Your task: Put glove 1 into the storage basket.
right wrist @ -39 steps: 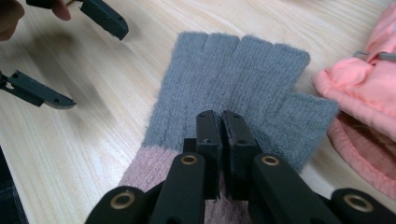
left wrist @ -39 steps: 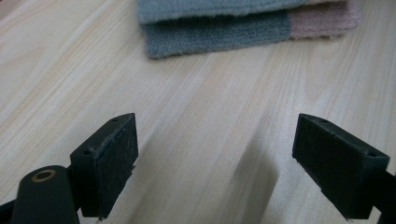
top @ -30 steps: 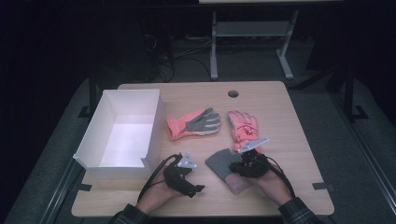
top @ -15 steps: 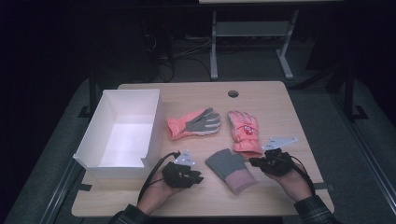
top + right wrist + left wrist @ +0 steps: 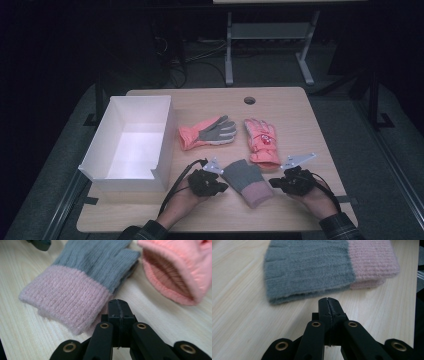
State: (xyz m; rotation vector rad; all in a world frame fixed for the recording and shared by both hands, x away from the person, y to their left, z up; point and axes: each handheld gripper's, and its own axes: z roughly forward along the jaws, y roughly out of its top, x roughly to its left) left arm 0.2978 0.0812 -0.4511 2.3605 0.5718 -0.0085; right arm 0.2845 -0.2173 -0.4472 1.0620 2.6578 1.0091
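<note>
A folded knitted glove [image 5: 248,182], grey with a pink cuff, lies near the table's front edge between my two grippers. My left gripper [image 5: 223,187] lies on its left side, pointing at the grey edge [image 5: 317,267]. Its jaws [image 5: 328,301] have just been closing and now meet with nothing between them, a little short of the knit. My right gripper [image 5: 274,184] is on the glove's right, shut and empty [image 5: 119,303], its tips just short of the pink cuff [image 5: 75,292]. Both rest low over the wood.
Two orange gloves lie behind the knitted one: one palm up with a grey palm [image 5: 207,132], one back up [image 5: 261,141] with its cuff opening [image 5: 175,272] close to my right gripper. An open white box [image 5: 131,142] stands at the left. A cable hole [image 5: 249,100] sits at the table's back.
My right gripper has drawn off the knitted glove to its right side. My left gripper has shifted slightly right toward the glove, and its jaws have closed.
</note>
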